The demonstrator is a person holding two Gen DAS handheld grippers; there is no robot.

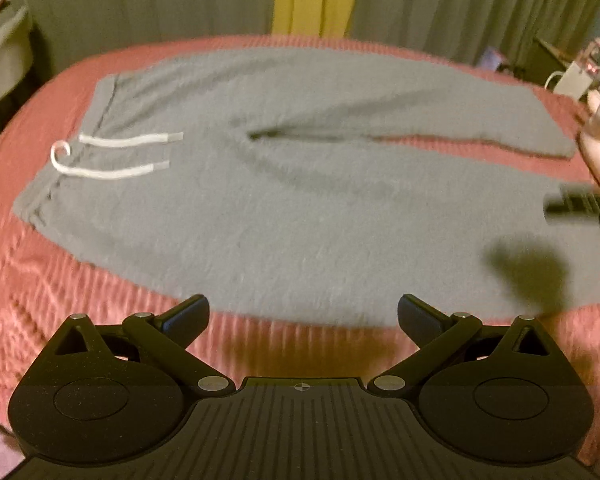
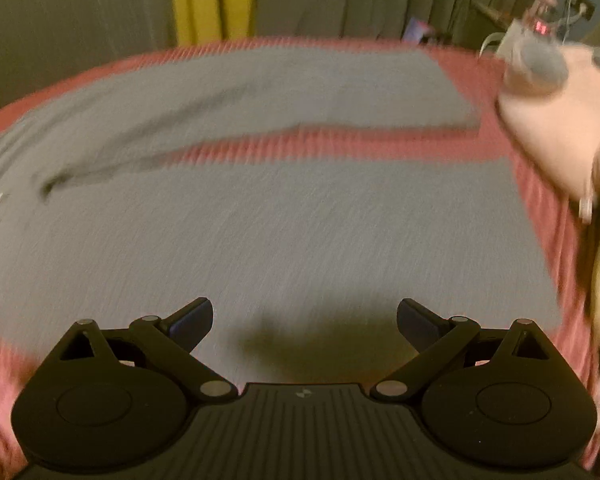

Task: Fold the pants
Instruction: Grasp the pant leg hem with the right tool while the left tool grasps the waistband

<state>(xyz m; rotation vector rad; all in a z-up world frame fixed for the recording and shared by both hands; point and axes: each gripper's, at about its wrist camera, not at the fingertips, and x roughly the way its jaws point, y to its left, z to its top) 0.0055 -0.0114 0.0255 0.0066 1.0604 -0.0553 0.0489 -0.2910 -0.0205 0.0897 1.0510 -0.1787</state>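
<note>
Grey pants [image 1: 300, 200] lie flat and unfolded on the red bedspread [image 1: 80, 300], waistband and white drawstring [image 1: 112, 156] toward its left edge, both legs running toward its right edge. Left gripper [image 1: 303, 314] and right gripper [image 2: 305, 316] hover at the near edge, jaws spread wide and holding nothing, so the first fold appears not yet begun. The next move probably calls for pinching the near leg's edge, though motion blur obscures the seams.
</note>
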